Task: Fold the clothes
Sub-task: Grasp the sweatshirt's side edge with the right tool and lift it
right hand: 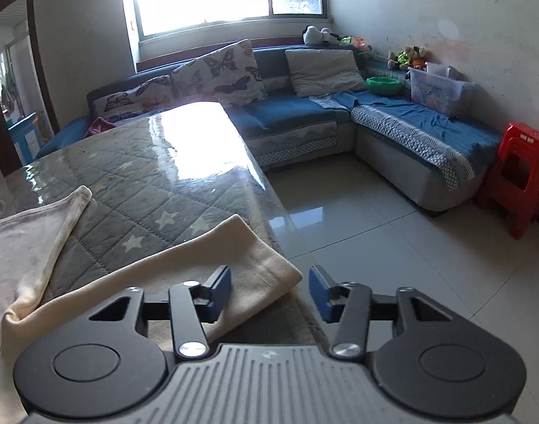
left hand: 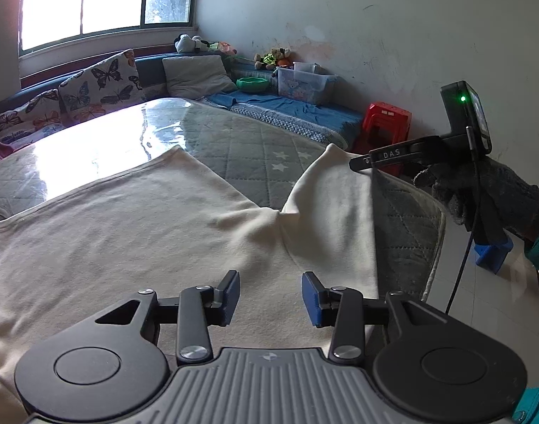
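Note:
A cream garment [left hand: 121,233] lies spread on the quilted grey table cover [left hand: 248,152]. My left gripper [left hand: 271,298] is open and empty, hovering just above the garment's near part. One sleeve [left hand: 336,205] runs toward the table's right edge. In the left wrist view the right gripper [left hand: 361,164] sits at the sleeve's far end, held by a gloved hand. In the right wrist view my right gripper [right hand: 271,291] is open, its left finger over the sleeve cuff [right hand: 255,265] at the table's edge. The other sleeve [right hand: 63,219] lies to the left.
A blue corner sofa [right hand: 304,116] with butterfly cushions [right hand: 227,70] stands behind the table. A red plastic stool [right hand: 516,169] stands by the wall at right. A clear storage box [right hand: 439,88] and toys sit on the sofa. Tiled floor [right hand: 375,229] lies right of the table.

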A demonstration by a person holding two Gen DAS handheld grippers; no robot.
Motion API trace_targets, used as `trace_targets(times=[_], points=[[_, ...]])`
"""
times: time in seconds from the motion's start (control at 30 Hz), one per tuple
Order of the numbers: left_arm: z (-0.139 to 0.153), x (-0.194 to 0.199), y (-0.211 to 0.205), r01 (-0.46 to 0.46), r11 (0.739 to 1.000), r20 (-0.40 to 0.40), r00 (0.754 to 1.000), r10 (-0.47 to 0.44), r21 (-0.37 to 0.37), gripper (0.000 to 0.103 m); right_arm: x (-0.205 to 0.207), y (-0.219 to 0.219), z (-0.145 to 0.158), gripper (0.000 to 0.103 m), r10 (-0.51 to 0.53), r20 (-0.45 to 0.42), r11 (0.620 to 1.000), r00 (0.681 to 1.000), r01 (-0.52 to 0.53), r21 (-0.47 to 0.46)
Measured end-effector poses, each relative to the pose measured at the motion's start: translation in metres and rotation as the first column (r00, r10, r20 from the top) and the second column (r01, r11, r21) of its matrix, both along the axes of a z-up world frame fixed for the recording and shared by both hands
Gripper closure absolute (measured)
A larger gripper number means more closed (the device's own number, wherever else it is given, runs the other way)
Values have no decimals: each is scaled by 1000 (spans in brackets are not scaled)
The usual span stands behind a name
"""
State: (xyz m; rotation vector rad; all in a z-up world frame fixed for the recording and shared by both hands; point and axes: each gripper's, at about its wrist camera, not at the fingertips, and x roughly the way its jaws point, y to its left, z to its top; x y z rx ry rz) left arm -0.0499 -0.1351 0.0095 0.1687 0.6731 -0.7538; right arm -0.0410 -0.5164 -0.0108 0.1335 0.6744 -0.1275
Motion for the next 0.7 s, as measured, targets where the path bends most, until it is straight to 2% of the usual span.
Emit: trace_targets(times=[0.07,0.17,0.33,0.57,0.7], points=[[1,2,-3,-3,1000,-1,1000,3,0,58,-2,0,1,83,3,12,1000,1000,-3,-6],[3,4,-9,-7,1000,-6,1000,7,-2,57,-7,-1,4,94,15,31,1000,999,-14,-14],[3,9,-20,-1,1000,-8,1000,1,-5,57,-24,-4,24,97,9,89,999,996,-5,-45],[-5,15,-40,5,1000,-29,1000,-6,-10,57,-41,-16,18,97,-18,79,1000,997,16,27],[-4,15,-42,14,1000,-36,999,-15,-19,55,-51,-23,15,85,-34,72,997,997,29,68]])
